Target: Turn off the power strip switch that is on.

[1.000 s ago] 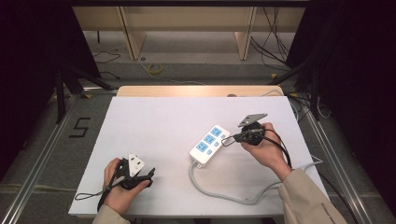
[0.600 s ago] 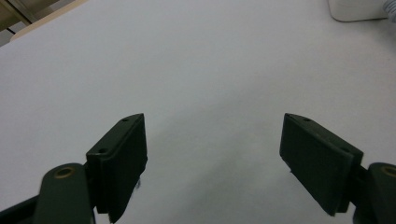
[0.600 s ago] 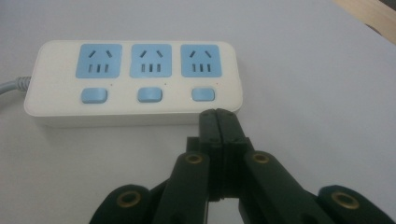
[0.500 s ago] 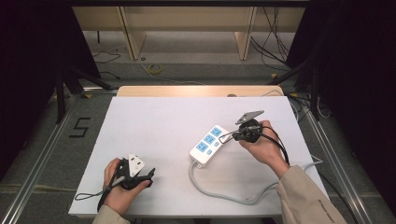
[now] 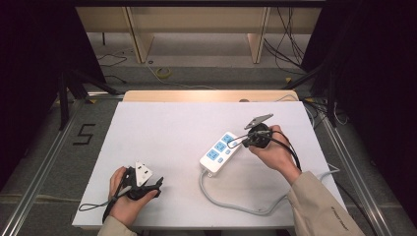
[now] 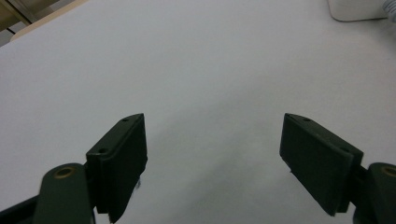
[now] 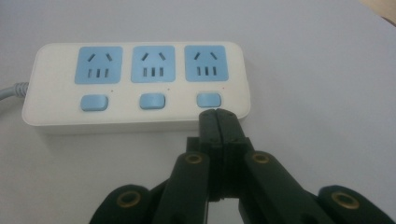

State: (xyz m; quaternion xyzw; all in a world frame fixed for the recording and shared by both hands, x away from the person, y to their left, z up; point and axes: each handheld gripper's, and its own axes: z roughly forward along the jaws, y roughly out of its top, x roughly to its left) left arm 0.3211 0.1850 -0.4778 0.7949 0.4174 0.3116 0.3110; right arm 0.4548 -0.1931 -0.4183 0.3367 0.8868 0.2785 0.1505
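A white power strip (image 5: 220,152) with three blue sockets and three blue switches lies right of the table's middle. Its grey cable (image 5: 236,206) loops toward the front edge. My right gripper (image 5: 236,143) is shut with nothing in it. In the right gripper view its closed tips (image 7: 218,115) sit just below the rightmost switch (image 7: 208,100) of the power strip (image 7: 135,88); whether they touch it is unclear. My left gripper (image 5: 157,188) rests near the front left of the table. Its jaws stand wide apart in the left gripper view, and this left gripper (image 6: 212,154) is open over bare white table.
The white table (image 5: 162,132) has a wooden strip along its far edge. A corner of the power strip (image 6: 355,9) peeks in at the top right of the left gripper view. Black cables trail from both grippers, and dark stands flank the table.
The right gripper has shifted slightly toward the strip's far end. The left hand and its gripper have stayed put.
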